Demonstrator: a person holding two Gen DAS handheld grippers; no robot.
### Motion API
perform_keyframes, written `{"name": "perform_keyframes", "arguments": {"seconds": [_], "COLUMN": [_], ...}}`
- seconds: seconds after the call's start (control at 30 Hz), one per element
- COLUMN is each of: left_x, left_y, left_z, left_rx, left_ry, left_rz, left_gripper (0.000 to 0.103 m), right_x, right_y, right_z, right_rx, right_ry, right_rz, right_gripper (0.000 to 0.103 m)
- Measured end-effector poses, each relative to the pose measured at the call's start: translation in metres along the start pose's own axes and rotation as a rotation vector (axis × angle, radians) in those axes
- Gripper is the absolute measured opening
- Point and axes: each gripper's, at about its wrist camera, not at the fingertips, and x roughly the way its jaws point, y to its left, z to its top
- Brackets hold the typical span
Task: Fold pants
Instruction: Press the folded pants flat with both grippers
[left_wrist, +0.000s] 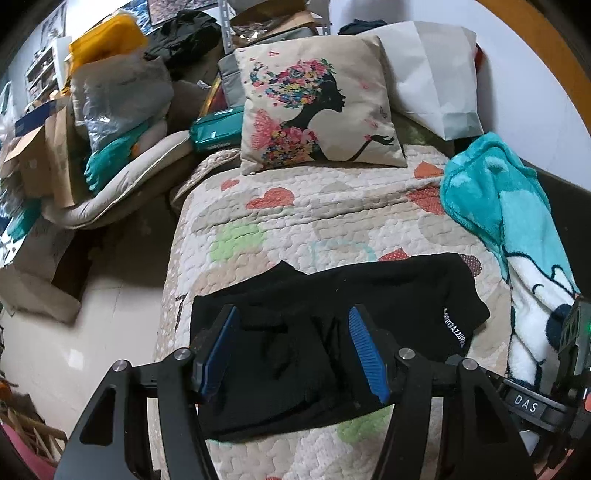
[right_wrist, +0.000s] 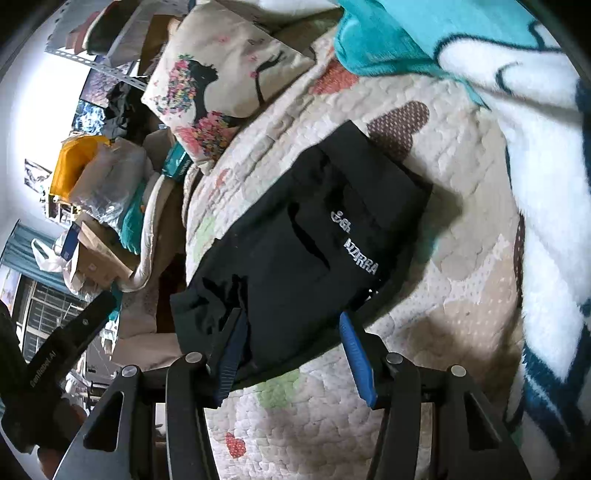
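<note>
The black pants (left_wrist: 332, 314) lie folded compactly just ahead of both tools. The left gripper (left_wrist: 291, 350) and right gripper (right_wrist: 291, 350) stand wide, holding nothing. Little seems left.

A cluttered home bedroom: a quilted bed (left_wrist: 332, 229) with a printed cushion (left_wrist: 317, 107), heaped boxes (left_wrist: 44, 155) beside it.

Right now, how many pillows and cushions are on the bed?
2. The printed cushion stands at the head of the quilt; the plain white pillow leans behind it, to the right. Others may be hidden in the clutter.
</note>
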Motion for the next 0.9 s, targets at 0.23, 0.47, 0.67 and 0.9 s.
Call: {"name": "perform_keyframes", "arguments": {"seconds": [0.23,0.47,0.67,0.9], "left_x": [0.025,0.054,0.079,0.113], "left_y": [0.002,0.004,-0.002,-0.063], "left_z": [0.003,0.005,0.023,0.054], "left_rx": [-0.012,-0.033,-0.051,0.07], "left_ry": [0.041,0.102,0.143,0.178], "left_rz": [-0.028,-0.058,-0.133,-0.278], "left_gripper": [0.062,0.062,0.062,0.062], "right_x": [0.011,0.016,0.018,0.016], "right_y": [-0.008,-0.016,-0.029,-0.036], "right_z": [0.001,0.006,0.014,0.024], "right_rx": [0.048,0.068,0.101,0.093], "right_ry": [0.029,0.013,-0.017,-0.088], "right_rz": [-0.014,-0.075,-0.144,-0.214], "right_gripper": [0.061,0.062,0.062,0.062]}}
